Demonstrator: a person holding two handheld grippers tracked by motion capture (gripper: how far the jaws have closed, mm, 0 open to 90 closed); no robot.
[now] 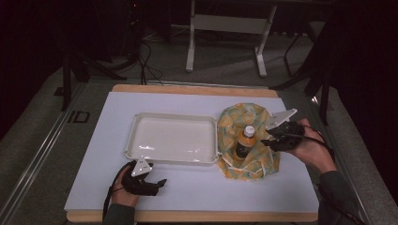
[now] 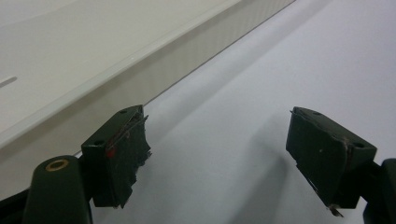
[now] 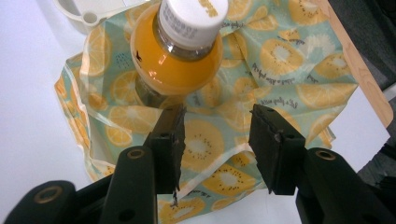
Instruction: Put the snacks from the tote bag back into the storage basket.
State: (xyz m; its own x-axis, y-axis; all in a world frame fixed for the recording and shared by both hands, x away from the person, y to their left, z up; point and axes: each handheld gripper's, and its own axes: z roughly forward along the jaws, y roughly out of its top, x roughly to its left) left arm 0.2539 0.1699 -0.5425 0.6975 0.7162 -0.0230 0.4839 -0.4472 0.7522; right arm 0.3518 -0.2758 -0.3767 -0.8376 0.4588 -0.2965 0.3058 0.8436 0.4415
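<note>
Here, right tool (image 3: 217, 135) released above fruit-print cloth (image 3: 285, 60), bottle (image 3: 175, 56) cap lettering unreadable, left tool (image 2: 217, 158) released.

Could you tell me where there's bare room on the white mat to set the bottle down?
The tray is bare inside. The white mat is free along its near edge between the left hand-held gripper and the fruit-print cloth, and behind the tray. It is crowded at the right, around the bottle and the right hand-held gripper.

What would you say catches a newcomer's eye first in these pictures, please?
Probably the fruit-print cloth spread right of centre on the white table, with an orange drink bottle standing on it. The right gripper hovers at the bottle's right, jaws apart with nothing between them. An empty cream tray lies left of the cloth.
</note>
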